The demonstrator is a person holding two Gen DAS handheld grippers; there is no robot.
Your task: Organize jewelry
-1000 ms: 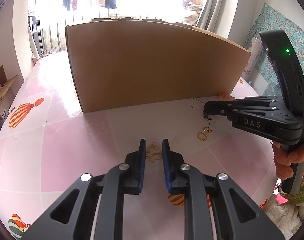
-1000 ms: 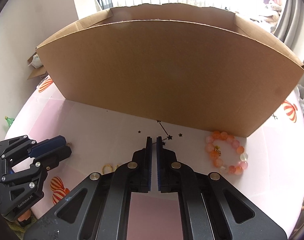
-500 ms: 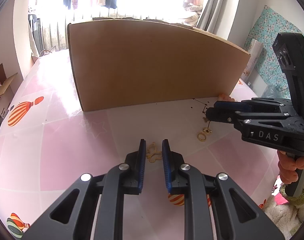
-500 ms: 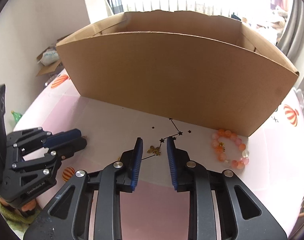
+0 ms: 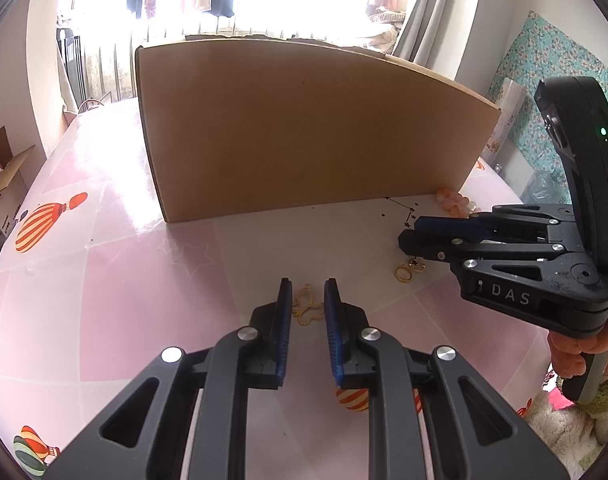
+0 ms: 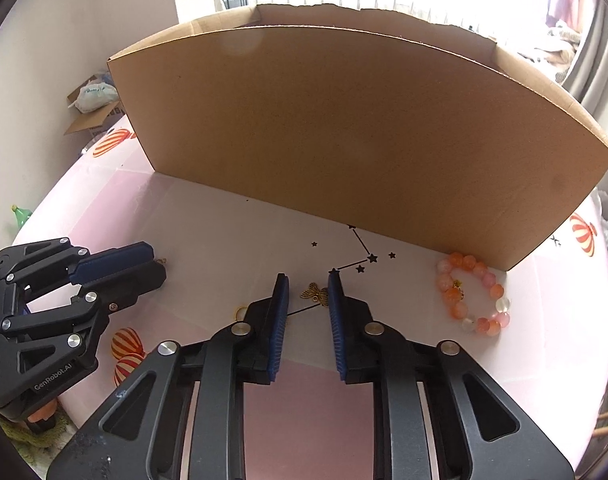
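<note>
A thin gold chain (image 5: 308,309) lies on the pink tablecloth between the fingertips of my left gripper (image 5: 307,293). That gripper stands slightly open and its pads do not touch the chain. My right gripper (image 6: 308,286) is closing, and a small gold butterfly charm (image 6: 315,293) lies on the table between its blue pads, not pinched. Two gold ring earrings (image 5: 409,270) rest just under the right gripper (image 5: 408,237) in the left wrist view. An orange and pink bead bracelet (image 6: 473,297) lies by the cardboard box's right corner.
A tall open cardboard box (image 5: 304,132) stands right behind the jewelry and blocks the far side. The left gripper (image 6: 144,264) sits close on the left in the right wrist view. A hand (image 5: 576,354) holds the right gripper's handle. Another open carton (image 5: 6,184) stands off the table's left edge.
The right gripper was shut a second ago, opened wide, then narrowed. The butterfly charm now shows on the table between its fingers. The left gripper and the chain have not moved.
</note>
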